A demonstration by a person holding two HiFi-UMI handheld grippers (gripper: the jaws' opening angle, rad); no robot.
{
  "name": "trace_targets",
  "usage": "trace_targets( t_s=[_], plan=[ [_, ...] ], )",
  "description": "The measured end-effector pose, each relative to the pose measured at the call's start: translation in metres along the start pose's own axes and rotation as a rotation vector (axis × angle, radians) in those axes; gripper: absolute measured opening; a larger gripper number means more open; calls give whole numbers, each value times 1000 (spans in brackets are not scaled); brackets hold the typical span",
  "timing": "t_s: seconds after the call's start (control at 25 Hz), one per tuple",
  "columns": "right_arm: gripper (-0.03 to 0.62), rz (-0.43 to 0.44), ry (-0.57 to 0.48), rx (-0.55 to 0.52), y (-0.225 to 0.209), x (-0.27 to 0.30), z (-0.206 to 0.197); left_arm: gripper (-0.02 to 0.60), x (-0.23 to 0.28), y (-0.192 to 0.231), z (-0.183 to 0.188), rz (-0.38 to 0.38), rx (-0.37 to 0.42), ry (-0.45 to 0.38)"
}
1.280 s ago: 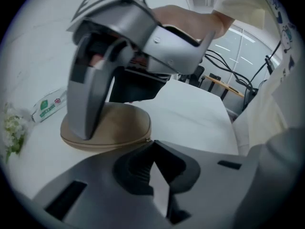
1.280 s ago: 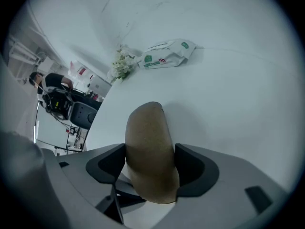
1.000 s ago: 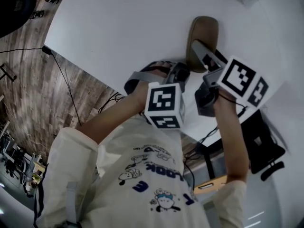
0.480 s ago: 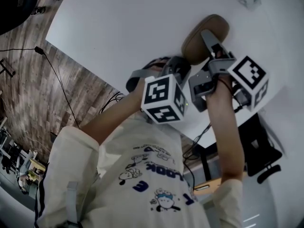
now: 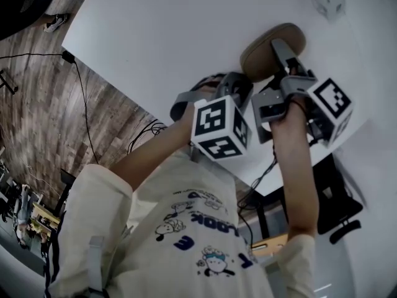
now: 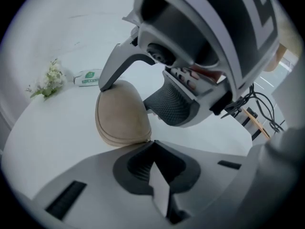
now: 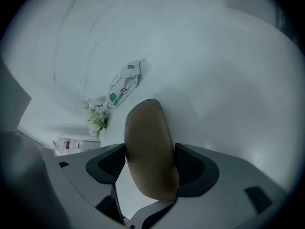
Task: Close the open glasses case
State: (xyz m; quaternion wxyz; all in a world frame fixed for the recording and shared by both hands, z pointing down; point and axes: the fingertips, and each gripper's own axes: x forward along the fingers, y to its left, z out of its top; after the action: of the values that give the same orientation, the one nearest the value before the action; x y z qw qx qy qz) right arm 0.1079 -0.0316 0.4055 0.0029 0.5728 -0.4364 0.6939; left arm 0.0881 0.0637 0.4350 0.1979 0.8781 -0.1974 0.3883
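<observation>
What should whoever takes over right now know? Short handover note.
Right gripper: shut on the tan glasses case, a pad on each side.
Left gripper: shut, empty, tip just short of the case.
Case is over the white table; can't tell if it rests on it.
Done: lid looks down, only a seam shows.
Left: confirm it is shut, release, back off.

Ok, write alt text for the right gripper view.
A tan glasses case sits clamped between the jaws of the right gripper on a white table. Behind it lie a green-printed packet and a small sprig of white flowers.
</observation>
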Motion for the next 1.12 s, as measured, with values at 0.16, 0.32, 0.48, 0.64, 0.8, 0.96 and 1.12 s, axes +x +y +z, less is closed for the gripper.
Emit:
trace_targets(
  t_s=[0.16,0.32,0.48,0.64,0.8,0.96,1.12],
  plan=[
    [322,7,7,2,-1,1,0,2,-1,2,-1,3,7,4],
    [324,29,64,-33,0,4,-2,2,-2,3,-4,-1,17,-2],
    [322,51,85,-80,0,7,-1,2,-4,5,-6,-24,-4,-8],
    [320,45,89,-138,1,7,2,3,-11,9,-5,-65,-90,-54],
    [316,47,56,-345,9,4,8,12,-27,26,-8,-46,-193,-87],
    [318,73,16,-532,16,-8,7,12,-44,50,-8,14,-267,-111],
    [318,54,-87,-644,10,-34,6,12,-62,66,4,53,-314,-138]
  ],
)
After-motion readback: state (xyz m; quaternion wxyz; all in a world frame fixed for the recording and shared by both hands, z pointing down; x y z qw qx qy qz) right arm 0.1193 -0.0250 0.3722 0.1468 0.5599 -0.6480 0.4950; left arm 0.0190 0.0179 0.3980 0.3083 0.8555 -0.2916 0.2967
